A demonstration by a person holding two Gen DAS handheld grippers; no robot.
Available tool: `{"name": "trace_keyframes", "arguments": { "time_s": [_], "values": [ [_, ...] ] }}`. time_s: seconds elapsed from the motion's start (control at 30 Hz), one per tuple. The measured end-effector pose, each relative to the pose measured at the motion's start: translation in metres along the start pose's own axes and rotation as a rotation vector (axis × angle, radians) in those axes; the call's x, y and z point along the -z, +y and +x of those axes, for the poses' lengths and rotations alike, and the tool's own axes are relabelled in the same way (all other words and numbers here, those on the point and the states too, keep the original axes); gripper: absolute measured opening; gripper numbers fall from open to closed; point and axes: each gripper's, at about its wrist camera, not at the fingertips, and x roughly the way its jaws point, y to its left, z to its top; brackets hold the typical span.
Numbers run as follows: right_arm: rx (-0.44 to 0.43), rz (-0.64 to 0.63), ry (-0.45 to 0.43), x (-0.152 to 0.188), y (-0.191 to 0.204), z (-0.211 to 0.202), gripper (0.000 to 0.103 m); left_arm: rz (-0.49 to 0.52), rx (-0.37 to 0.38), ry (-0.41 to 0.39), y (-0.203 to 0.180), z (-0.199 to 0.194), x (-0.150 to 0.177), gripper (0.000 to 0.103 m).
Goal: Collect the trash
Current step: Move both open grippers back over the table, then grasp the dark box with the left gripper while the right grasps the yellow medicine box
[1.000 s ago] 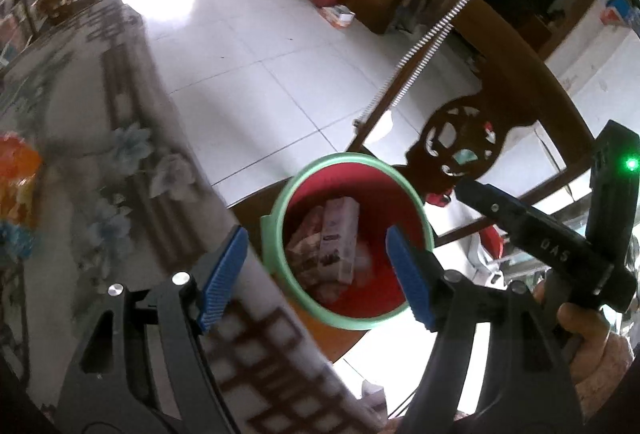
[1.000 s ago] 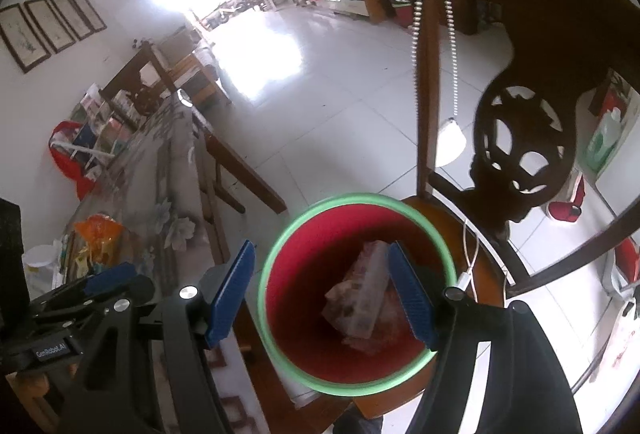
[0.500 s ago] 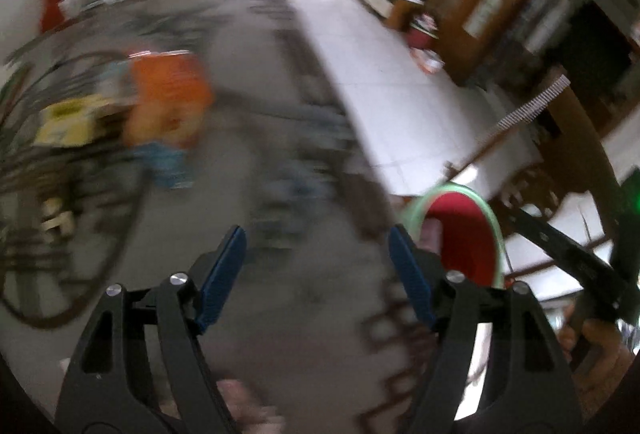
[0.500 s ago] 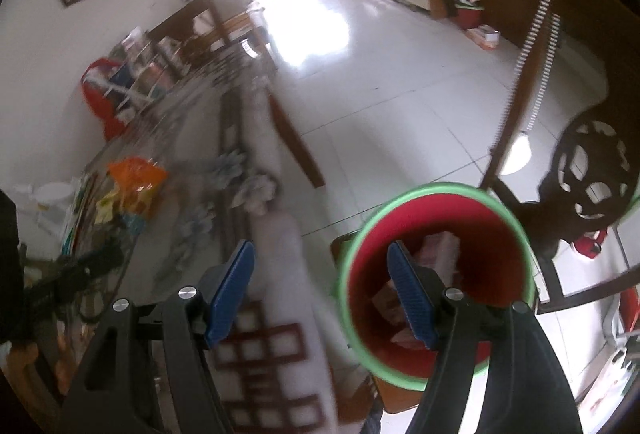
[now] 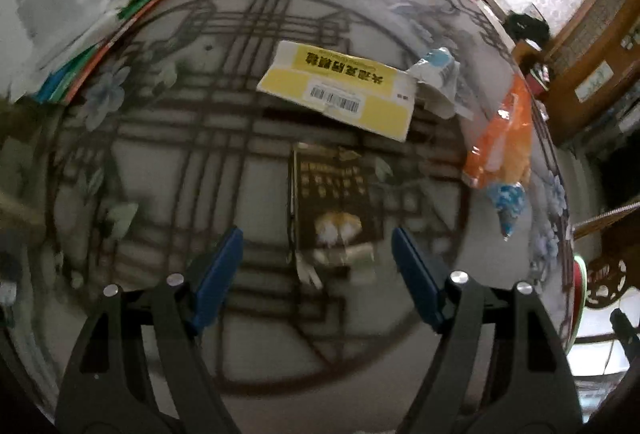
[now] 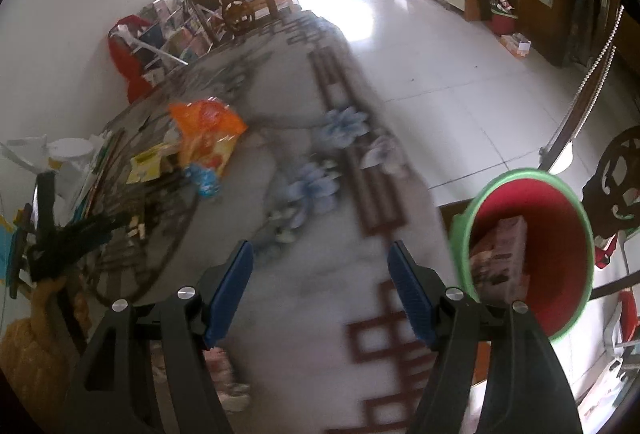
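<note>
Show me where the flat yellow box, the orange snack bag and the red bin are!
Flat yellow cardboard box (image 5: 340, 89): left wrist view, on its barcode face.
Crinkly orange plastic snack bag (image 6: 206, 131): right wrist view, mid-bag.
Red green-rimmed plastic bin (image 6: 560, 234): right wrist view, inner red wall.

The right hand-held gripper (image 6: 320, 282) is hovering with its blue fingers spread wide and nothing between them, over the patterned tabletop (image 6: 304, 298). A red bucket (image 6: 532, 254) with a green rim is sitting just off the table's right edge, holding crumpled wrappers (image 6: 500, 258). An orange snack bag (image 6: 206, 131) is lying farther back on the left, beside a yellow box (image 6: 148, 163).
</note>
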Motion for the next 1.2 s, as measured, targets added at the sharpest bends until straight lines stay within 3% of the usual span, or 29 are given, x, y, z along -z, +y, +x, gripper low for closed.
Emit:
{"name": "trace_keyframes", "arguments": {
  "time_s": [0.1,0.2,0.43,0.67,0.73,0.8,0.93,1.03,1.1,1.2],
  "values": [
    [0.003,0.002,0.012,0.007,0.025,0.008,0.067,0.068,0.021,0.02,-0.005,0.016,-0.011,0.07],
    [0.008,-0.011,0.019,0.009,0.044,0.014,0.069,0.089,0.052,0.067,-0.001,0.033,-0.016,0.053],
    [-0.004,-0.108,0.049,-0.006,0.097,0.04,0.069,0.128,0.126,0.066,0.03,0.015,0.0,0.048],
    [-0.052,-0.428,0.099,-0.056,0.193,0.102,0.069,0.071,0.126,0.096,0.081,-0.012,0.035,0.048],
    [-0.071,-0.569,0.173,-0.069,0.233,0.134,0.076,0.029,0.145,0.105,0.094,-0.016,0.04,0.048],
    [-0.088,-0.667,0.231,-0.077,0.263,0.16,0.076,0.013,0.148,0.1,0.098,-0.018,0.042,0.049],
    [-0.043,-0.875,0.265,-0.09,0.313,0.199,0.079,-0.006,0.152,0.083,0.101,-0.025,0.045,0.052],
    [-0.03,-1.037,0.317,-0.089,0.341,0.223,0.092,-0.012,0.145,0.07,0.103,-0.029,0.048,0.061],
    [-0.019,-1.113,0.379,-0.085,0.349,0.24,0.092,-0.021,0.143,0.068,0.104,-0.028,0.046,0.063],
    [0.006,-1.162,0.4,-0.083,0.353,0.258,0.092,-0.051,0.142,0.076,0.114,-0.028,0.051,0.065]
  ]
}}
